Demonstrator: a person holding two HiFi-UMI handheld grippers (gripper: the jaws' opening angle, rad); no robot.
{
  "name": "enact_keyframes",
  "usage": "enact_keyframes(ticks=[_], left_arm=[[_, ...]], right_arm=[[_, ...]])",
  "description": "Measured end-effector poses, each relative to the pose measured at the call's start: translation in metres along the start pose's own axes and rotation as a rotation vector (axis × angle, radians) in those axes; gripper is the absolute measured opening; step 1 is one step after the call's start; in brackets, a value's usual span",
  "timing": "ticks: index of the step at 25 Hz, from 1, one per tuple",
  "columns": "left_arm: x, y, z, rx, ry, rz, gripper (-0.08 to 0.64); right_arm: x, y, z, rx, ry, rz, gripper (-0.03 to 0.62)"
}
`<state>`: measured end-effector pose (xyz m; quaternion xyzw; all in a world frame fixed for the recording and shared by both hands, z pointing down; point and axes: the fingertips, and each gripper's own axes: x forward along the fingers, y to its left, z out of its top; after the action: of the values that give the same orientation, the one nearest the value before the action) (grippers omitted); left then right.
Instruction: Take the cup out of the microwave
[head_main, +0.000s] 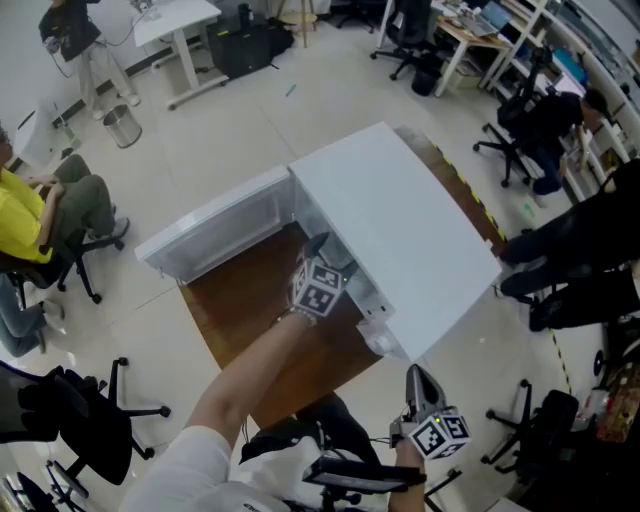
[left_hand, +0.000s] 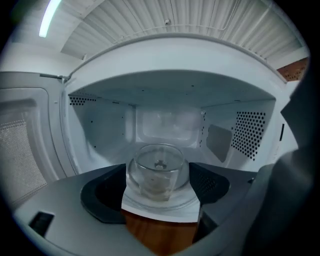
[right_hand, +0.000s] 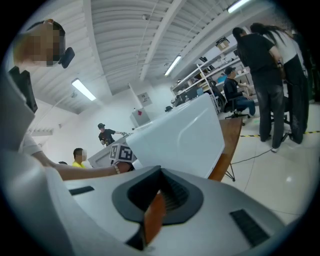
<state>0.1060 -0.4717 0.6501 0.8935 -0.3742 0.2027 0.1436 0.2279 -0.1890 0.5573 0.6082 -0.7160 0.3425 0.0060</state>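
Observation:
A clear glass cup (left_hand: 159, 171) stands upright on the turntable inside the white microwave (head_main: 400, 225), whose door (head_main: 215, 228) is swung open to the left. My left gripper (head_main: 320, 248) is at the oven's mouth, open wide. In the left gripper view the cup sits ahead between the dark pads (left_hand: 105, 192), untouched by either. The head view hides the cup under the oven's top. My right gripper (head_main: 415, 378) hangs off the table's near right corner, shut, with nothing in it. In the right gripper view, my right gripper (right_hand: 152, 212) faces the microwave's outer side (right_hand: 185, 135).
The microwave rests on a brown table (head_main: 250, 300). Black office chairs (head_main: 75, 420) stand at the left. A seated person in yellow (head_main: 22, 210) is at the far left, and people (right_hand: 265, 60) stand at the right by desks.

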Motion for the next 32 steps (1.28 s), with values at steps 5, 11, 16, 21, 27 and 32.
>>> enact_keyframes(ticks=[5,11,16,21,27,32], left_arm=[[0.021,0.003,0.0,0.013,0.005,-0.023,0.393],[0.039,-0.002,-0.001,0.035,0.012,-0.048,0.394],[0.048,-0.004,-0.001,0.049,0.003,-0.067,0.393],[0.051,-0.004,0.003,0.064,-0.016,-0.077,0.393],[0.052,-0.005,0.005,0.074,-0.025,-0.076,0.354],[0.041,-0.006,0.01,0.089,-0.056,-0.059,0.356]], right_arm=[[0.005,-0.011,0.001,0.013,0.01,-0.014,0.0],[0.011,-0.02,0.001,0.019,0.024,-0.024,0.0],[0.013,-0.025,0.001,0.024,0.025,-0.028,0.0],[0.014,-0.029,0.004,0.026,0.028,-0.039,0.0],[0.012,-0.033,0.005,0.025,0.027,-0.045,0.0],[0.013,-0.03,0.006,0.016,0.029,-0.039,0.0]])
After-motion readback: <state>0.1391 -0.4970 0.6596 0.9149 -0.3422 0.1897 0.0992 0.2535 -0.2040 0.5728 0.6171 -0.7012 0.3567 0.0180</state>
